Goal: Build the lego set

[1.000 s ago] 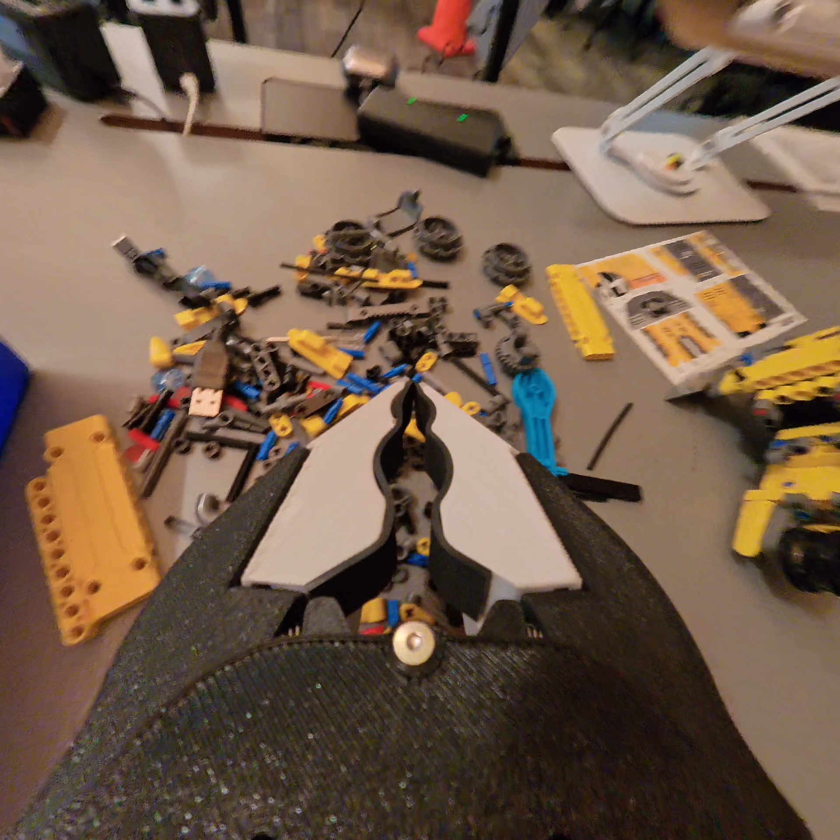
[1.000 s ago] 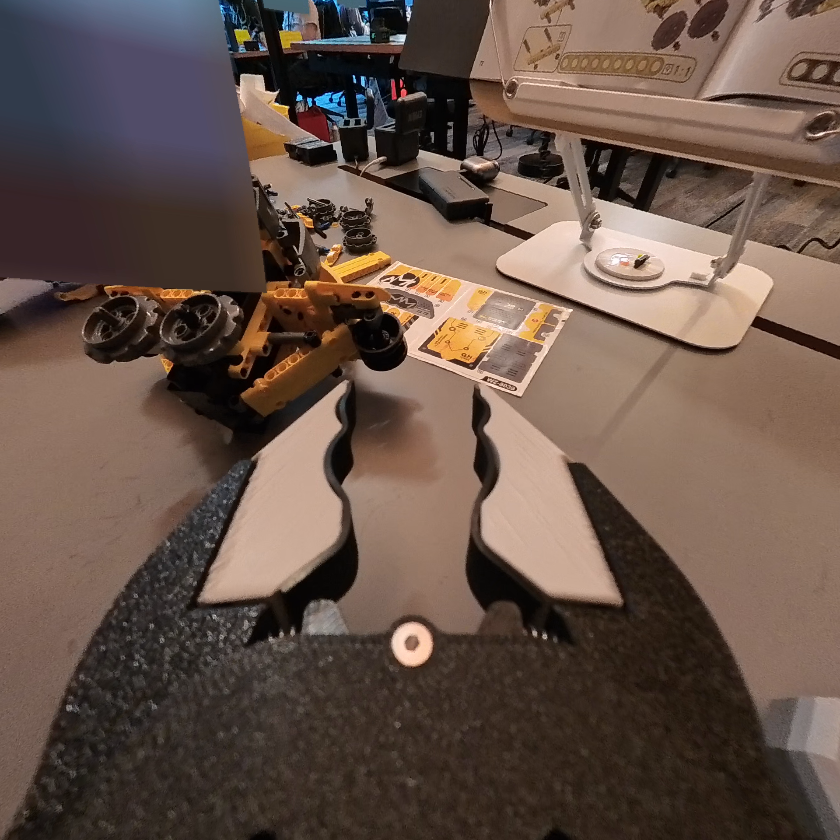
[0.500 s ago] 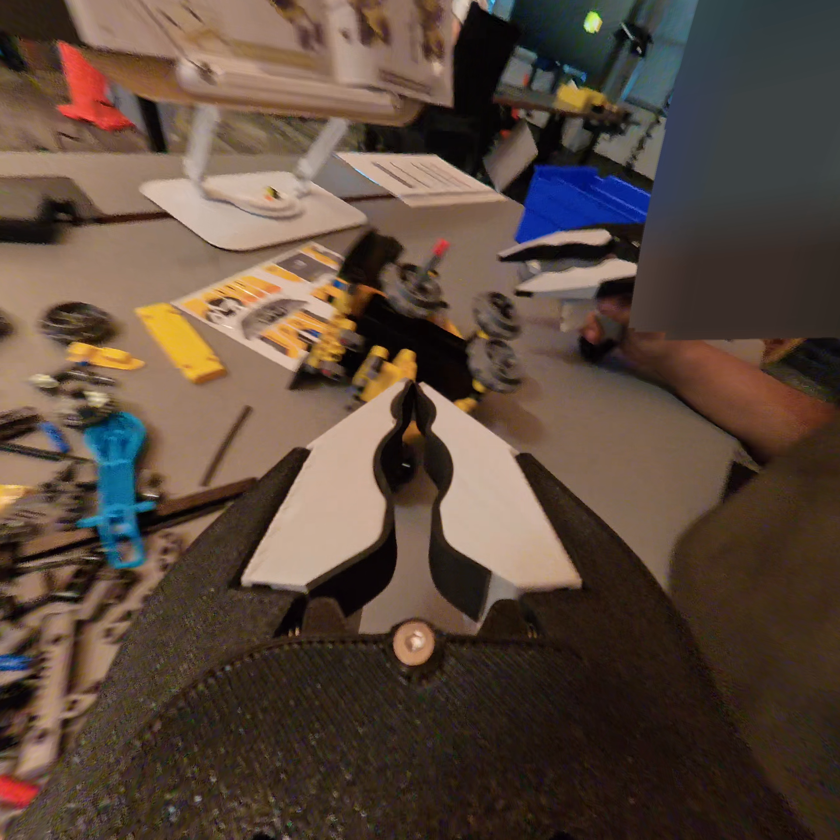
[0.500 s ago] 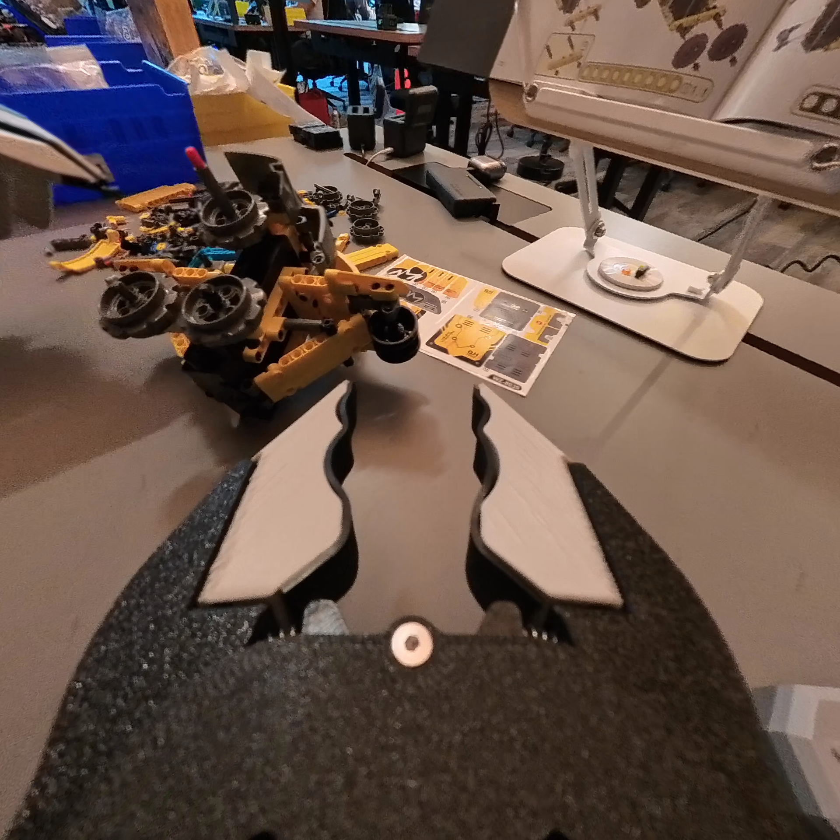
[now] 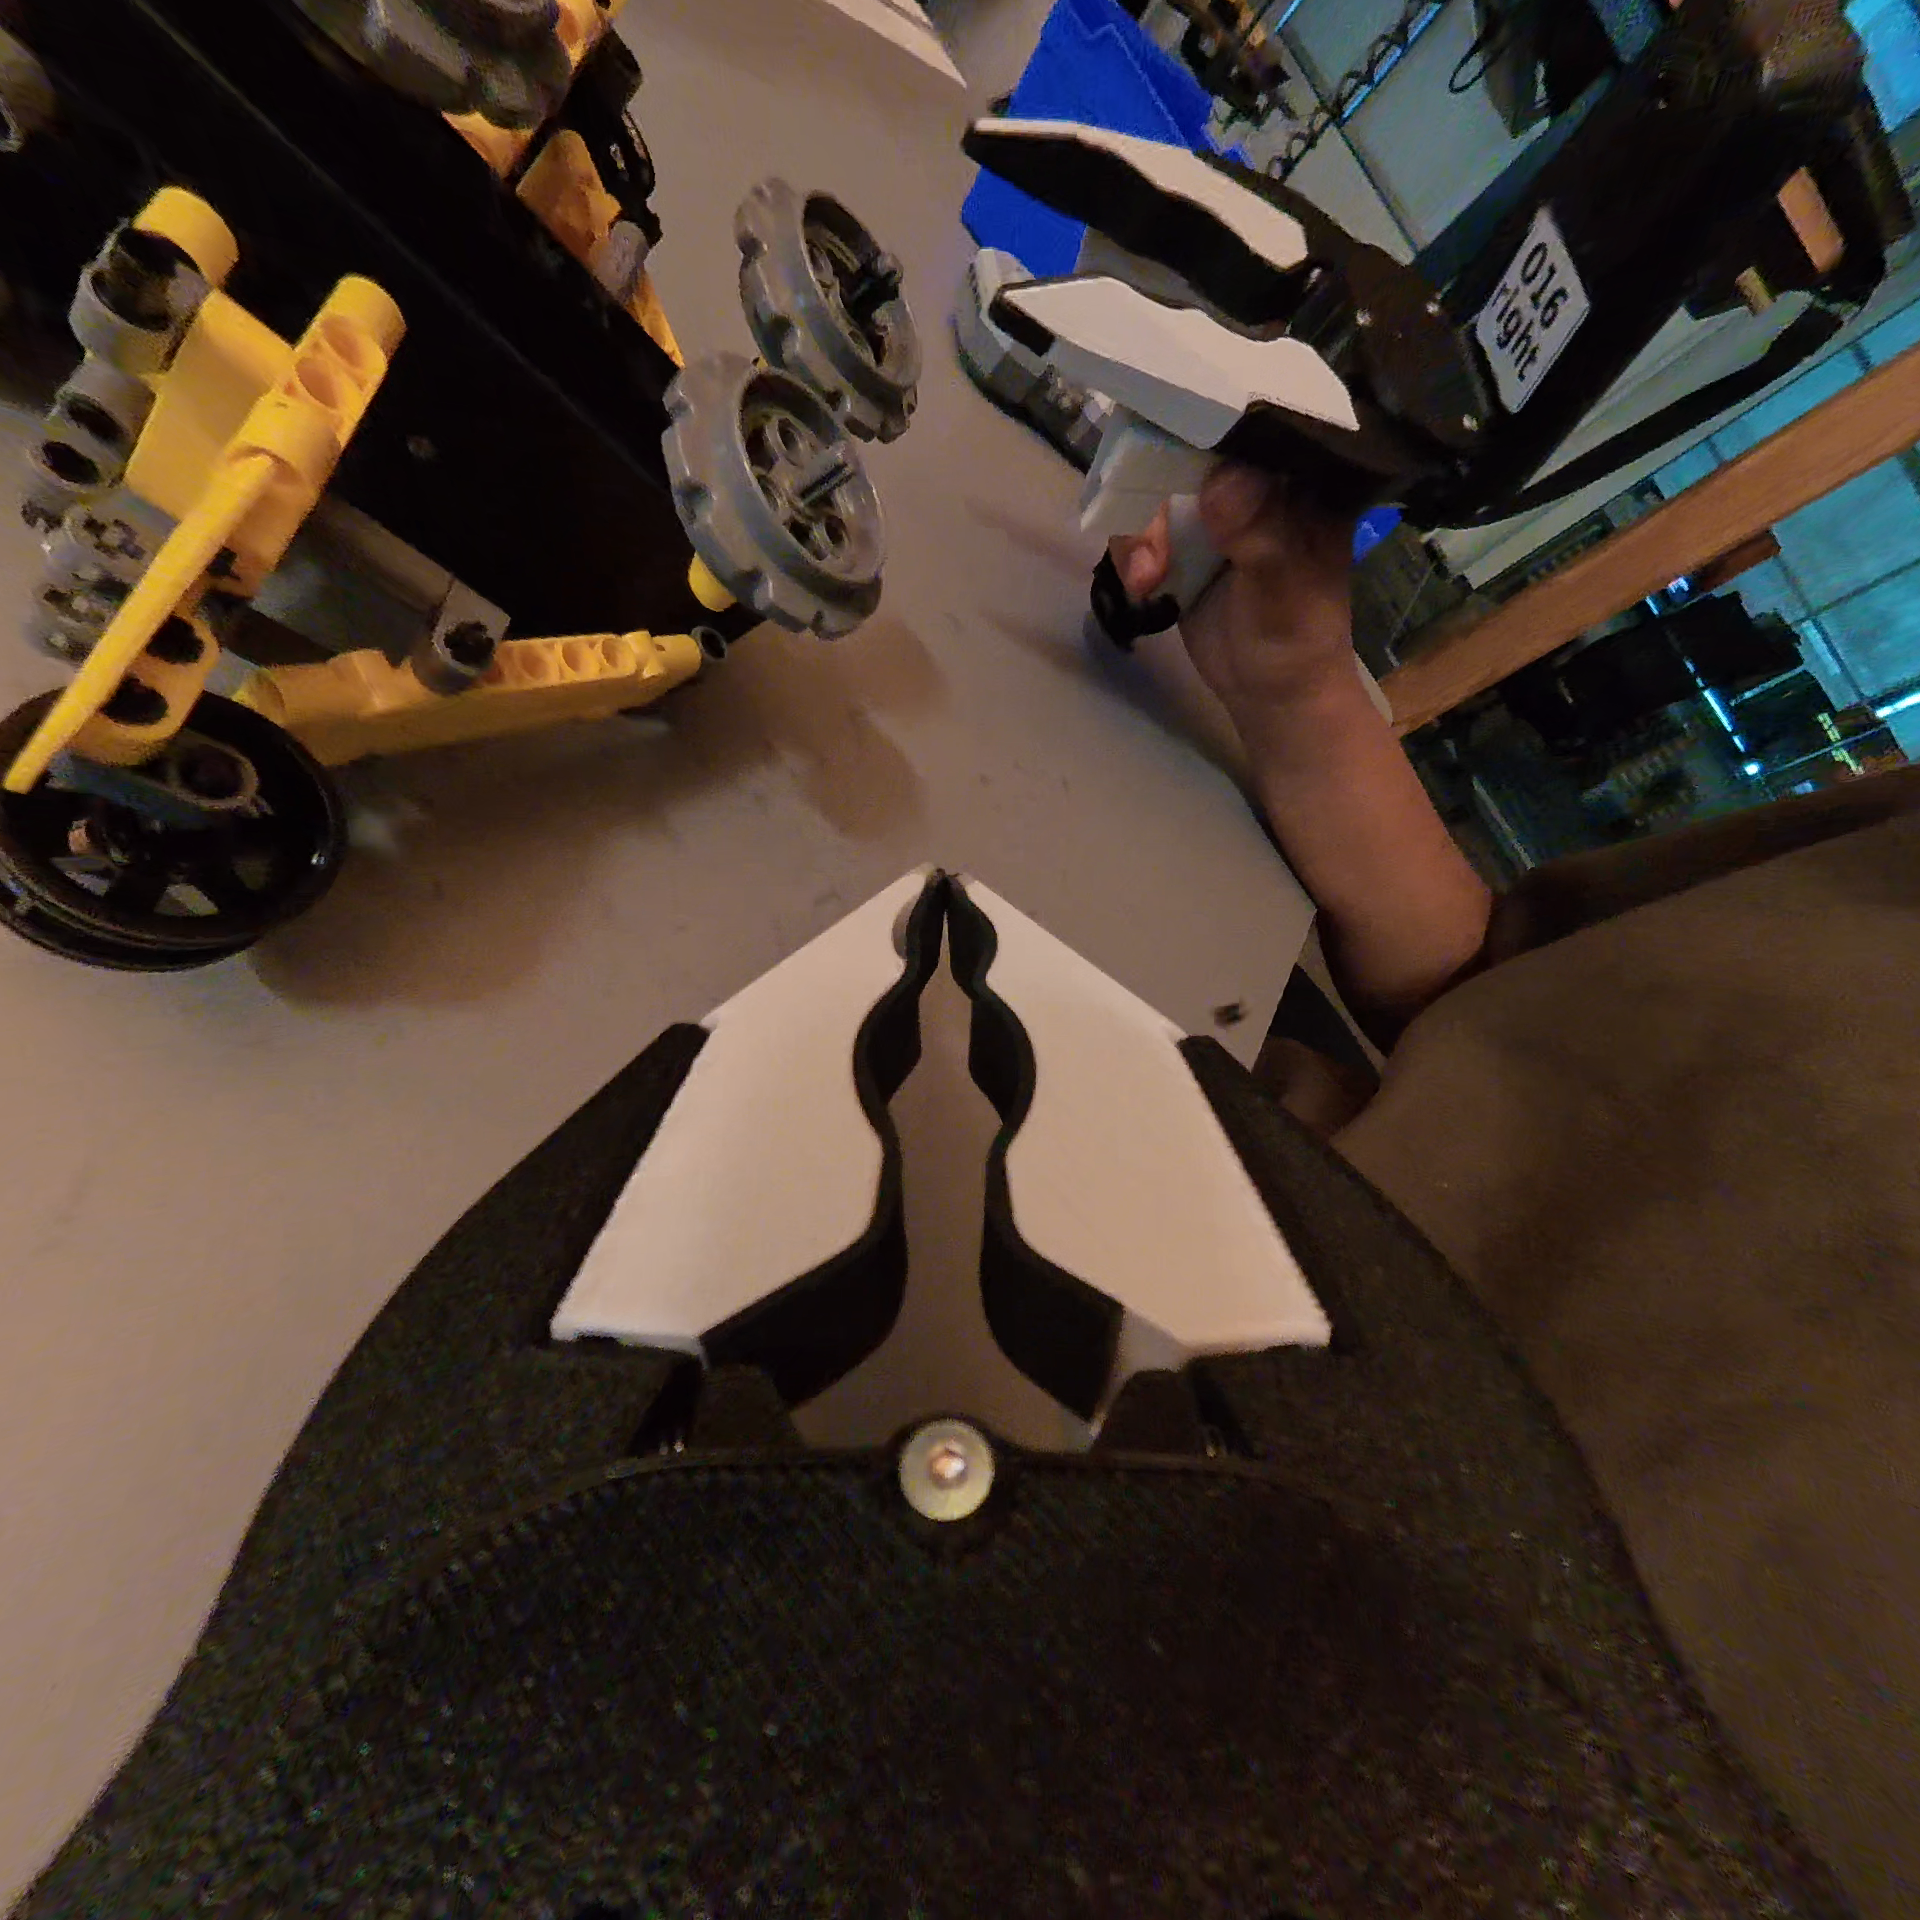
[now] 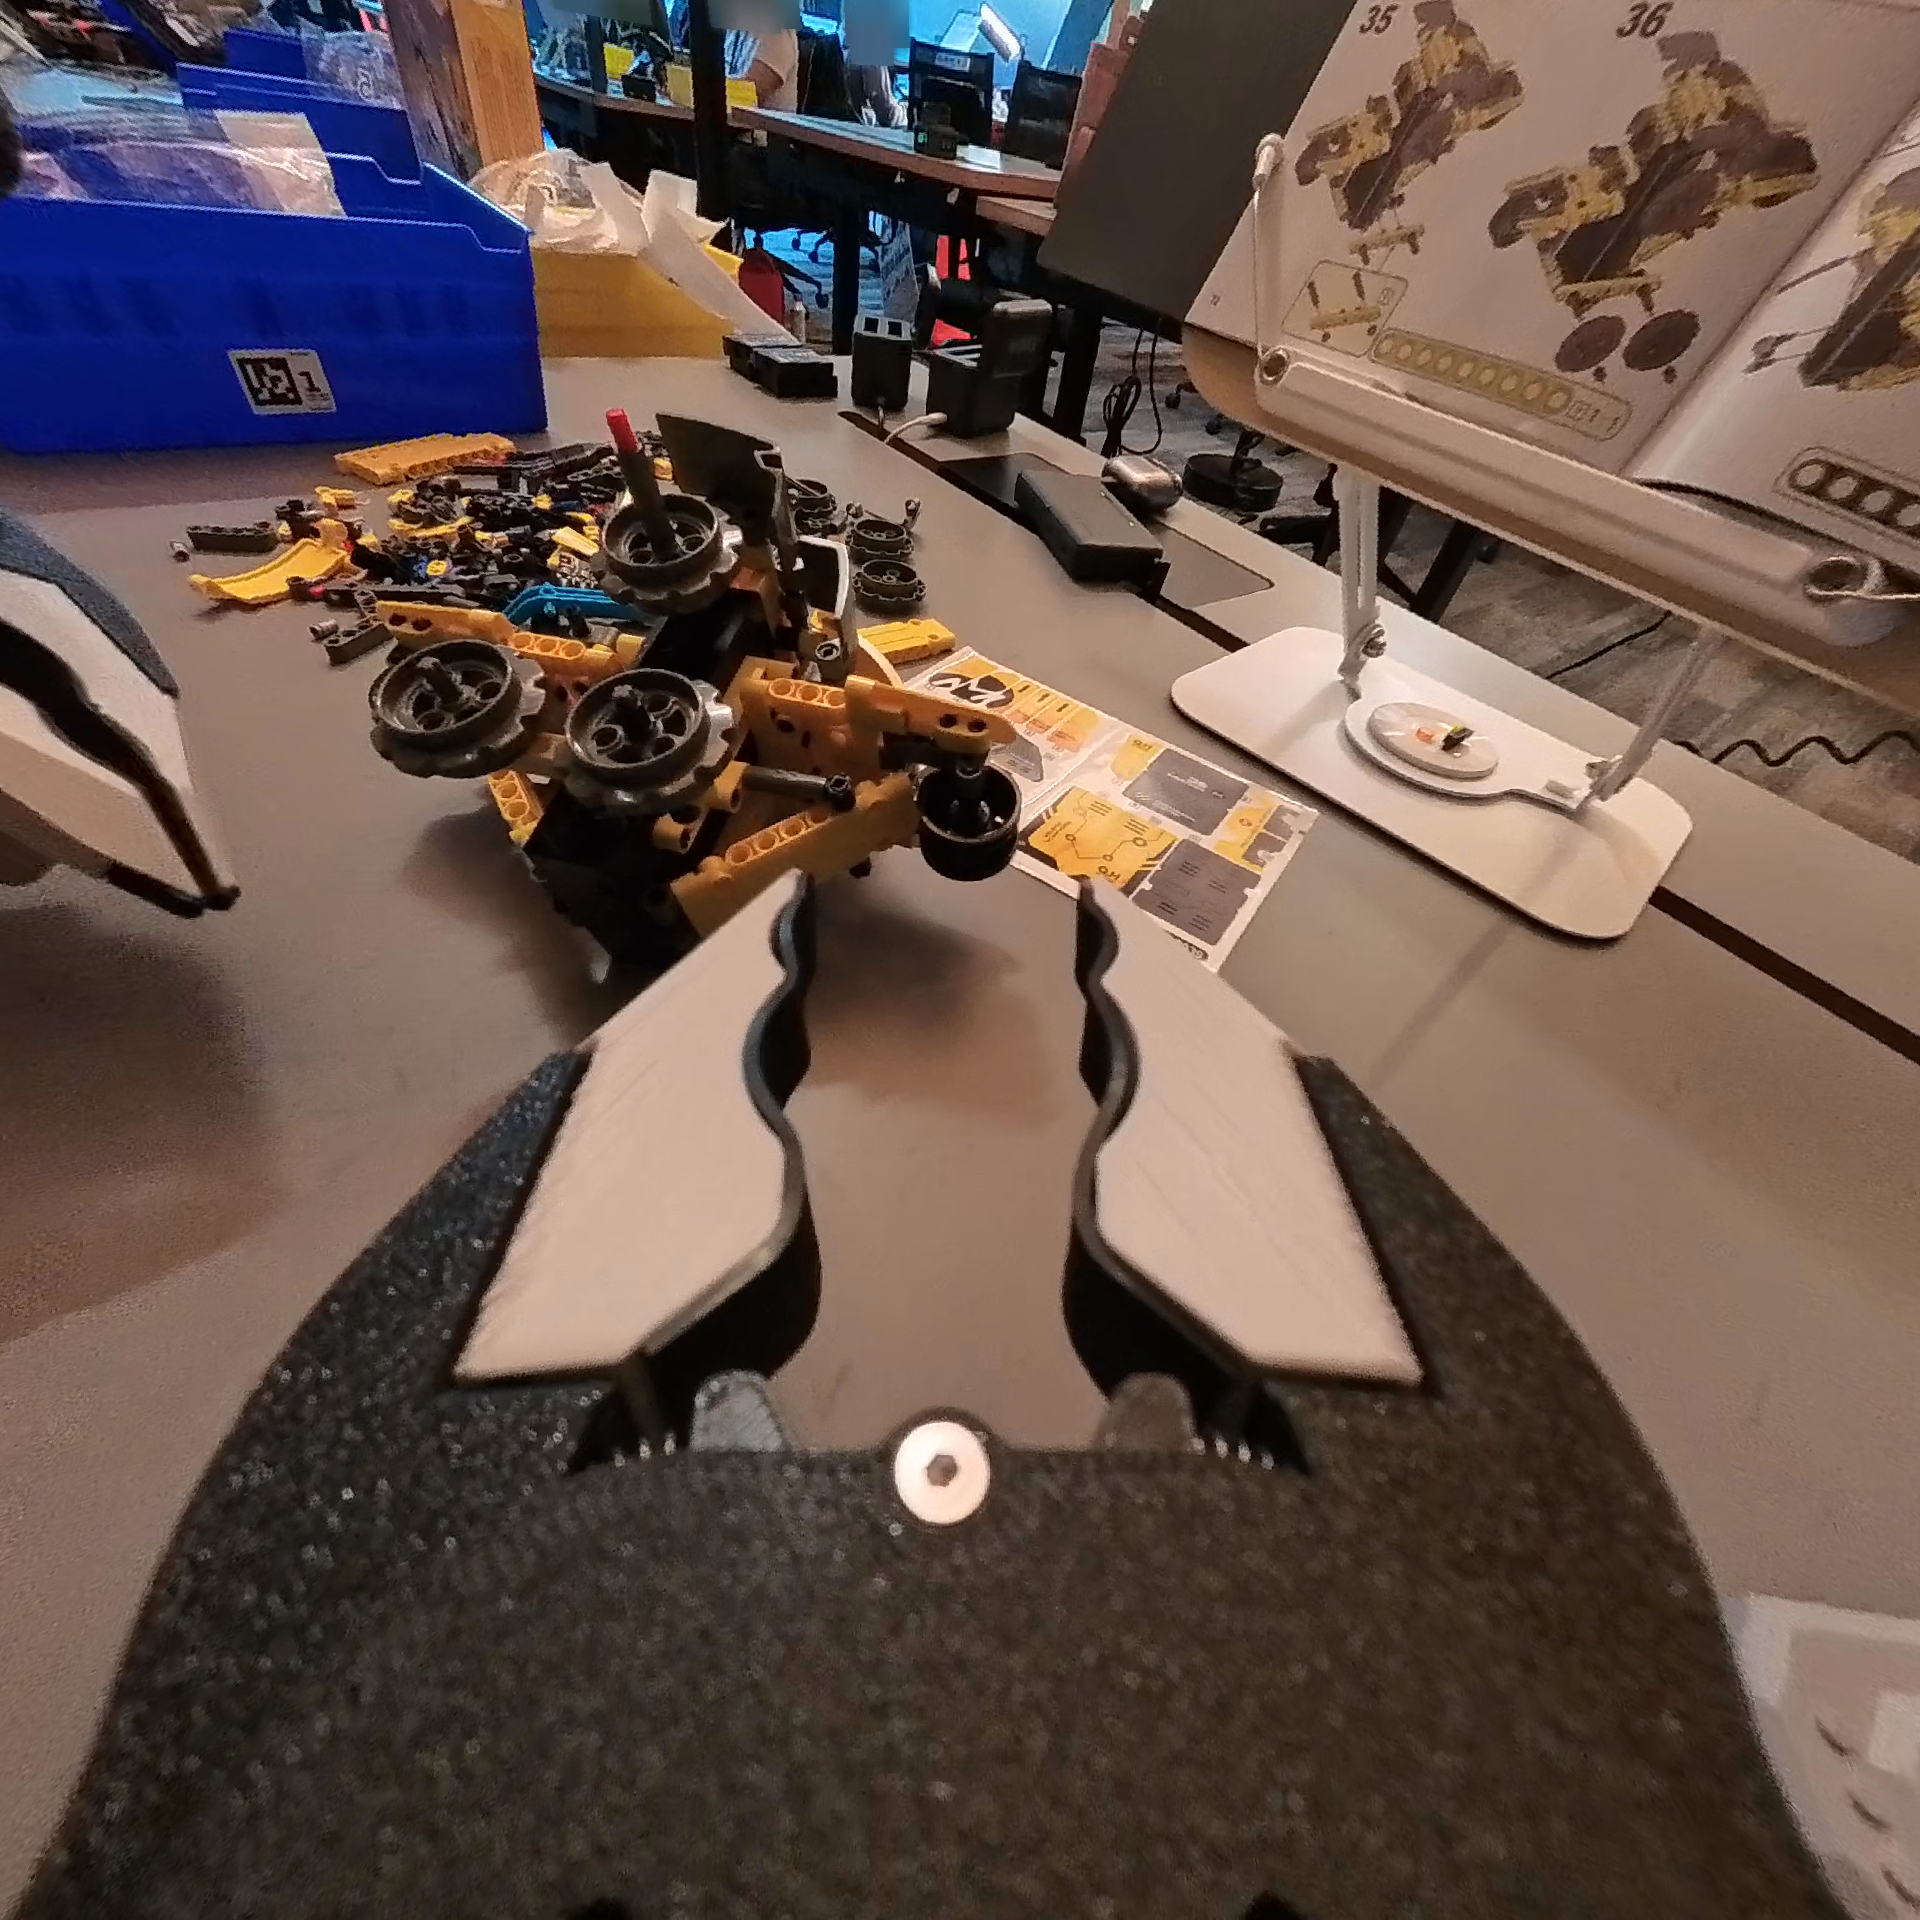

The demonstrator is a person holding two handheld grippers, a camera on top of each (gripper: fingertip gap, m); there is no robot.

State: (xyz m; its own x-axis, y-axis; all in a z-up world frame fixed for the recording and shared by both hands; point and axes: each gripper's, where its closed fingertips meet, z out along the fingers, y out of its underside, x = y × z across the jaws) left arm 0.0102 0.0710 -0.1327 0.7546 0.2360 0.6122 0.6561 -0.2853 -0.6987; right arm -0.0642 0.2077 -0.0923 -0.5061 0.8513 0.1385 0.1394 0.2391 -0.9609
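A partly built yellow and black toy vehicle [image 6: 675, 748] with grey toothed wheels stands on the grey table [image 6: 312, 1039]. It also shows in the left wrist view [image 5: 364, 416], up close at the upper left. My left gripper [image 5: 940, 883] is shut, low over bare table just right of the vehicle, and I see nothing in it. It also shows at the left edge of the right wrist view [image 6: 187, 883]. My right gripper [image 6: 940, 894] is open and empty, its tips just short of the vehicle's small black wheel [image 6: 966, 816]. It also shows in the left wrist view [image 5: 987, 218], held by a hand [image 5: 1278, 623].
A pile of loose pieces [image 6: 416, 530] lies behind the vehicle, before blue bins [image 6: 260, 312]. A sticker sheet [image 6: 1143, 810] lies to its right. A white stand [image 6: 1455, 790] holds an open instruction booklet [image 6: 1558, 208]. The person's clothed body [image 5: 1662, 1143] is close on the right.
My left gripper swung right from above the pile of loose pieces to the table beside the vehicle, staying shut. My right gripper stayed open and hardly moved.
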